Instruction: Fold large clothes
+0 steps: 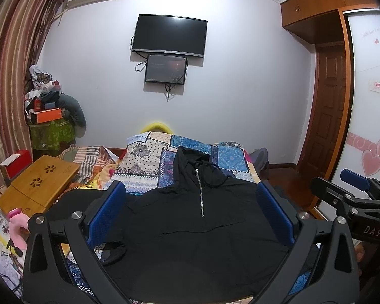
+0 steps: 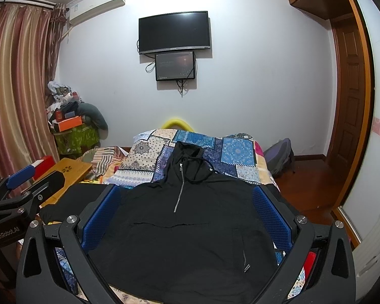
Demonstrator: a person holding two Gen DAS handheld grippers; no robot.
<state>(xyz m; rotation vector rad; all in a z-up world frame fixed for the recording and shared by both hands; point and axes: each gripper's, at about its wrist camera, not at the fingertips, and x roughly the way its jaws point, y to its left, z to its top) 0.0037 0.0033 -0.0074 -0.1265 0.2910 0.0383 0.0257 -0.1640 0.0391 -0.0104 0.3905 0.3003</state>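
A black hooded top (image 1: 190, 228) with a short silver zip lies flat, front up, on the patterned bedspread (image 1: 144, 157), hood pointing away. It also shows in the right wrist view (image 2: 185, 233). My left gripper (image 1: 191, 207) is open and empty, held above the garment's near half, touching nothing. My right gripper (image 2: 186, 207) is open and empty too, above the same garment; it shows at the right edge of the left wrist view (image 1: 354, 185). The left gripper shows at the left edge of the right wrist view (image 2: 20, 179). One sleeve (image 1: 114, 250) is tucked near the left fingers.
A bamboo lap table (image 1: 38, 187) and a red box (image 1: 15, 163) sit left of the bed. Piled clutter (image 1: 48, 116) stands by the curtain. A grey backpack (image 2: 278, 157) lies on the wooden floor to the right. A television (image 1: 169, 35) hangs on the far wall.
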